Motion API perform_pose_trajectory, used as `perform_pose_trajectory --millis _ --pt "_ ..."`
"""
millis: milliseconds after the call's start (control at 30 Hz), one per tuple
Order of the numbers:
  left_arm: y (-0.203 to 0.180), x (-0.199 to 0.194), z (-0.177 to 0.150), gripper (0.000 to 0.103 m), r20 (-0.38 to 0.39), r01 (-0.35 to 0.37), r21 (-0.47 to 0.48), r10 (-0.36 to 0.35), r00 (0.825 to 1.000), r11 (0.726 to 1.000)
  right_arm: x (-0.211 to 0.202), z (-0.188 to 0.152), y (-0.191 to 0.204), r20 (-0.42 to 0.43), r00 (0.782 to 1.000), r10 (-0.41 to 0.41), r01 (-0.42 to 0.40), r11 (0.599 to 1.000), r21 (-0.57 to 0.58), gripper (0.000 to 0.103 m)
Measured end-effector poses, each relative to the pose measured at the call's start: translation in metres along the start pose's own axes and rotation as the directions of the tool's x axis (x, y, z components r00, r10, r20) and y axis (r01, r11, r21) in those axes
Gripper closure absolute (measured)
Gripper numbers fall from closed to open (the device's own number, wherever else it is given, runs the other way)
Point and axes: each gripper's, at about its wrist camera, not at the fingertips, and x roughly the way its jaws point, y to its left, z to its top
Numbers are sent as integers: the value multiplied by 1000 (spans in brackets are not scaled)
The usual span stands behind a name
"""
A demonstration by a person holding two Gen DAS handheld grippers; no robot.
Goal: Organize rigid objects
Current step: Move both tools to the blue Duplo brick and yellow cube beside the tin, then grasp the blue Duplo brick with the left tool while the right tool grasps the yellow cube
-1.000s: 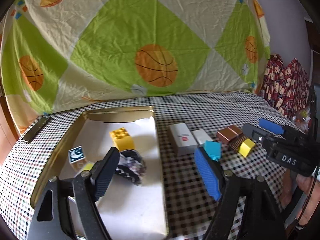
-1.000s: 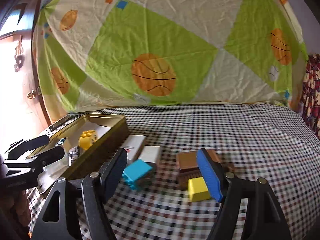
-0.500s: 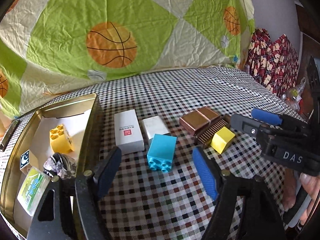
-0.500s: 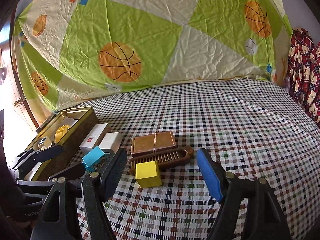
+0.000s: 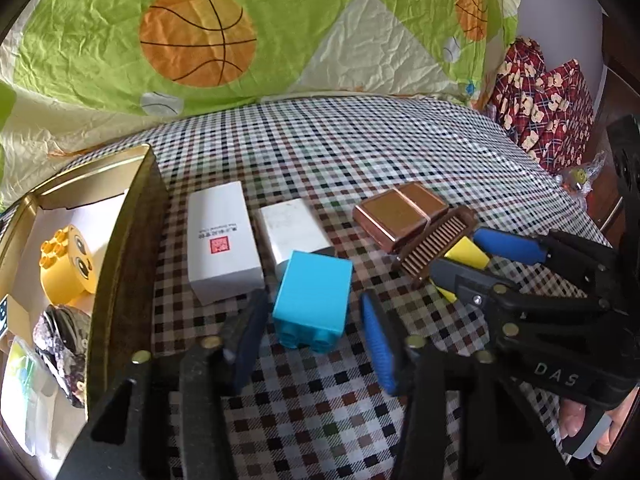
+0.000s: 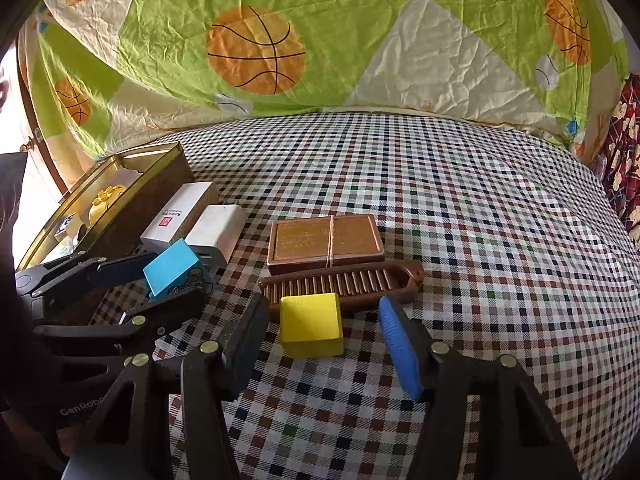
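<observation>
A blue toy brick (image 5: pixel 312 300) lies on the checked cloth with my left gripper (image 5: pixel 312 312) shut on it; the right wrist view shows the same brick (image 6: pixel 172 266) clamped between the left gripper's (image 6: pixel 160 282) dark fingers. A yellow cube (image 6: pixel 310 324) sits between the fingers of my right gripper (image 6: pixel 322 312). Its jaws are closing, and a small gap still shows on each side of the cube. In the left wrist view the right gripper (image 5: pixel 456 250) straddles the yellow cube (image 5: pixel 466 250).
A gold tin tray (image 5: pixel 120 240) at the left holds a yellow round brick (image 5: pixel 68 264) and other small items. Two white boxes (image 5: pixel 222 240) (image 5: pixel 292 228), a copper case (image 6: pixel 324 240) and a brown comb (image 6: pixel 344 280) lie close behind the blocks. A basketball-print sheet hangs behind.
My left gripper swung right from over the tin to the blue brick and shut on it. The right gripper dropped around the yellow cube and its jaws narrowed.
</observation>
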Motion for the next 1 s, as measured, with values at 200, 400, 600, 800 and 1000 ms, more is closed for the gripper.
perform_pose_trajectory --millis 200,400,600,800,1000 --pt "0 -5 -1 73 24 15 -3 -15 1000 1000 0 -2 8 -2 1000 0 0 999 -46 71" --pt "1 -15 0 73 76 -4 1 4 997 1000 -9 -2 6 54 999 1 1 999 -33 71" --pt "1 -23 0 73 129 -33 -3 33 991 999 -20 -2 7 116 993 -8 11 1000 -25 71" --pt "-1 -34 -2 73 194 -84 -10 85 977 996 -33 -3 6 187 982 -5 9 1000 -17 71" --pt "-1 -45 -4 73 259 -123 -27 126 958 992 -44 -6 7 244 970 -18 22 1000 -12 71"
